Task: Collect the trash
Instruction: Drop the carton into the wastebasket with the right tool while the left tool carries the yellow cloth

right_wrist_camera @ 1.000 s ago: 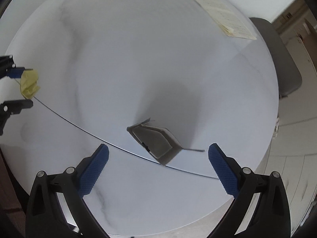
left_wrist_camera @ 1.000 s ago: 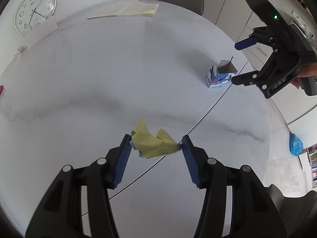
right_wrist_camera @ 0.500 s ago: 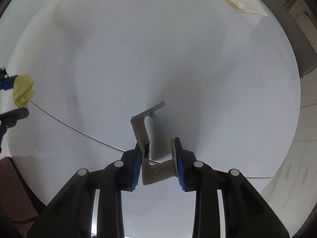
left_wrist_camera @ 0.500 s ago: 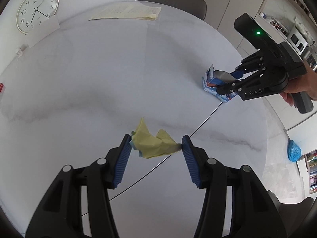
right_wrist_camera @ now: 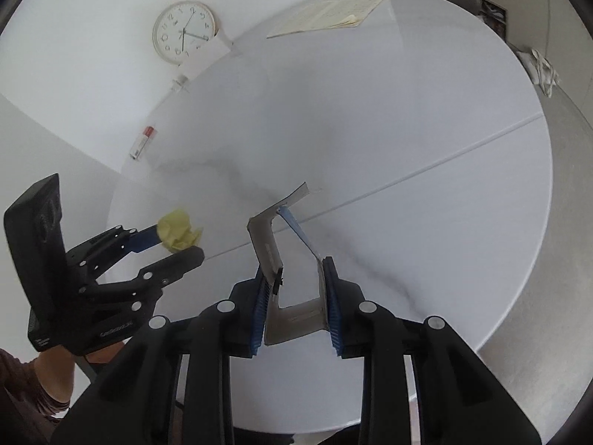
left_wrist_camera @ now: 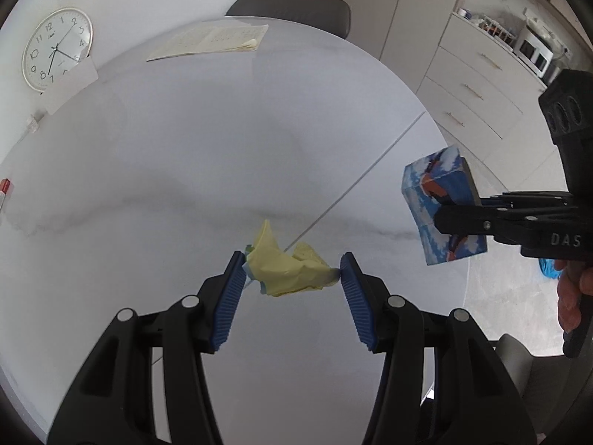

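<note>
Both pieces are lifted: left gripper (left_wrist_camera: 292, 278) jaws pinch yellow paper (left_wrist_camera: 287, 269), right gripper (right_wrist_camera: 296, 296) jaws, just closed, clamp the carton (left_wrist_camera: 441, 209); a bin, probably off-view, remains.

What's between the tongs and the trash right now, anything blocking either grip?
Nothing visible. The left tongs are shut on the yellow wad, the right tongs on the open carton; both are lifted off the table. No bin is in view, so the path there cannot be judged.
</note>
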Action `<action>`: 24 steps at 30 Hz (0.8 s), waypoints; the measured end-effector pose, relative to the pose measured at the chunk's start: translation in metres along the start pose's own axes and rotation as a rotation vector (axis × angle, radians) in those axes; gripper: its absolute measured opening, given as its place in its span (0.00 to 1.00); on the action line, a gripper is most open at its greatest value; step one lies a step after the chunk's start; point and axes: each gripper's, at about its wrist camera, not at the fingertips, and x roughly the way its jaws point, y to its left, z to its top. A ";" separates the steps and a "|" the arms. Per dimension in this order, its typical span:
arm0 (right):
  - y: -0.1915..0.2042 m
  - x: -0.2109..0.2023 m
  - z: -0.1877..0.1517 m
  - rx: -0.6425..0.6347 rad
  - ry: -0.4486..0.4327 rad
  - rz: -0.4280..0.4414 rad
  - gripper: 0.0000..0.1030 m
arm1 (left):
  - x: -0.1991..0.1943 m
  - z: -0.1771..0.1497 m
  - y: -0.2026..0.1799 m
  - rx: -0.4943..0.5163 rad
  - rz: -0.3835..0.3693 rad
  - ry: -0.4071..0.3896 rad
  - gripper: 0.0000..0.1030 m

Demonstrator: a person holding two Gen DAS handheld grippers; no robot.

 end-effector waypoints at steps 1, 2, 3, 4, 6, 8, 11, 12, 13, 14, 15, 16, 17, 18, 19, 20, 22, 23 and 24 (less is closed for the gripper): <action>-0.006 -0.007 -0.006 0.017 -0.009 0.000 0.27 | -0.004 -0.003 -0.009 0.019 -0.009 0.003 0.50; -0.009 -0.020 -0.023 0.032 -0.018 -0.005 0.27 | -0.009 -0.007 -0.018 0.037 -0.020 0.004 0.50; -0.005 -0.022 -0.038 0.038 -0.023 -0.012 0.27 | -0.013 -0.011 -0.028 0.053 -0.033 0.003 0.50; -0.005 -0.031 -0.061 0.042 -0.024 -0.025 0.27 | -0.018 -0.017 -0.041 0.067 -0.051 0.004 0.50; -0.015 -0.052 -0.093 0.041 -0.018 -0.070 0.27 | -0.024 -0.025 -0.063 0.078 -0.090 0.008 0.50; -0.030 -0.068 -0.119 0.049 -0.011 -0.102 0.27 | -0.025 -0.034 -0.089 0.081 -0.137 0.027 0.50; -0.061 -0.084 -0.151 0.080 0.006 -0.152 0.27 | -0.023 -0.044 -0.130 0.111 -0.155 0.052 0.50; -0.067 -0.081 -0.160 0.090 0.013 -0.159 0.27 | -0.023 -0.048 -0.141 0.124 -0.158 0.056 0.50; -0.078 -0.079 -0.170 0.099 0.023 -0.168 0.27 | -0.023 -0.051 -0.155 0.139 -0.161 0.060 0.50; -0.085 -0.073 -0.177 0.102 0.036 -0.179 0.27 | -0.023 -0.054 -0.165 0.152 -0.164 0.063 0.50; -0.092 -0.062 -0.186 0.104 0.051 -0.190 0.27 | -0.022 -0.057 -0.176 0.170 -0.160 0.069 0.50; -0.095 -0.053 -0.190 0.106 0.060 -0.192 0.27 | -0.022 -0.059 -0.184 0.183 -0.153 0.073 0.50; -0.104 -0.042 -0.197 0.115 0.074 -0.192 0.27 | -0.022 -0.063 -0.193 0.196 -0.144 0.075 0.50; -0.108 -0.040 -0.203 0.120 0.082 -0.193 0.27 | -0.023 -0.065 -0.198 0.203 -0.139 0.077 0.50; -0.114 -0.035 -0.214 0.130 0.091 -0.192 0.27 | -0.025 -0.069 -0.206 0.209 -0.134 0.081 0.50; -0.118 -0.029 -0.217 0.138 0.096 -0.184 0.27 | -0.026 -0.068 -0.210 0.212 -0.130 0.082 0.50; -0.121 -0.024 -0.218 0.140 0.095 -0.163 0.27 | -0.029 -0.072 -0.220 0.217 -0.120 0.080 0.50; -0.120 -0.024 -0.217 0.135 0.092 -0.153 0.27 | -0.030 -0.073 -0.224 0.216 -0.114 0.078 0.50; -0.118 -0.023 -0.216 0.128 0.091 -0.146 0.27 | -0.030 -0.074 -0.226 0.212 -0.111 0.078 0.50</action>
